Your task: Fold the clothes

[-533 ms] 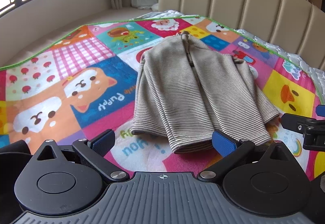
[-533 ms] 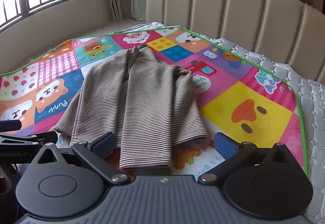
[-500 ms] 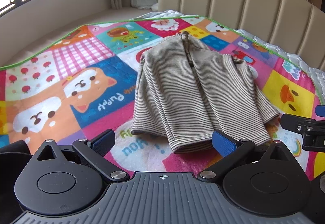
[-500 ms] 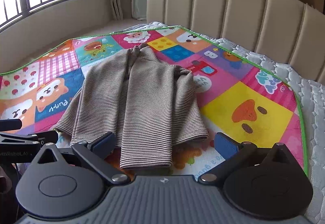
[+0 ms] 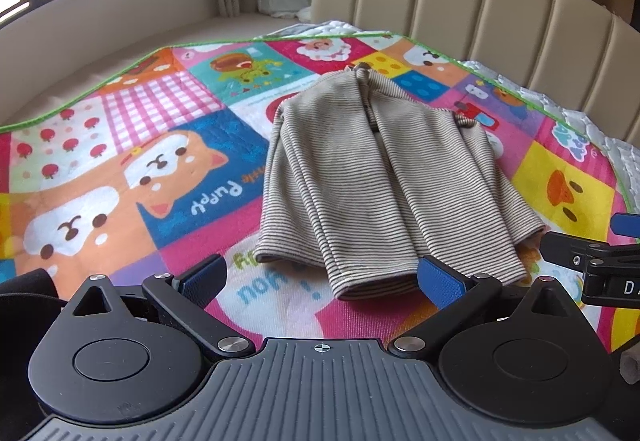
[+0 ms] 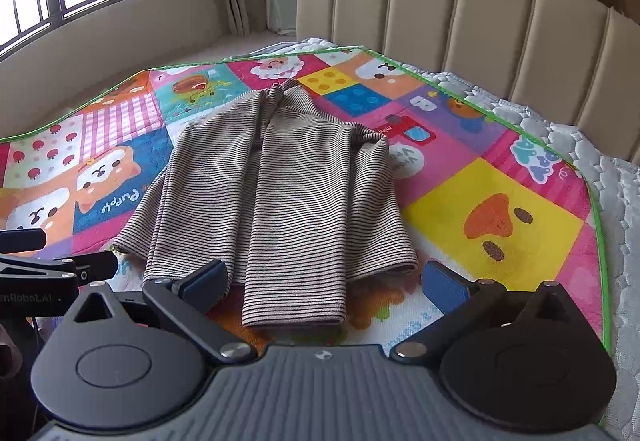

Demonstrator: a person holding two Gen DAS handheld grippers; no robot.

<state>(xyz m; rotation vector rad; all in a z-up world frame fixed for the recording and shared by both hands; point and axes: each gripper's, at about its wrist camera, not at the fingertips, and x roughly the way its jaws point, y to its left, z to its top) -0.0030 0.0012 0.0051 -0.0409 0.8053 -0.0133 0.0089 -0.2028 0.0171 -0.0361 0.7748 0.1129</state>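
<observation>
Nothing has shifted in the last half second: my left gripper [image 5: 320,277] and right gripper [image 6: 326,281] hover with jaws spread at the near hem of the striped top [image 5: 380,177], lying sleeves-folded on the play mat [image 5: 120,161], ready for folding.

1. Left gripper [image 5: 320,275]: black linkage arms, blue ribbed pads [image 5: 440,281], silver pivot screws.
2. Ribbed grey body with two round black discs.
3. Right gripper [image 6: 325,281]: same build; white lettering on its side.
</observation>
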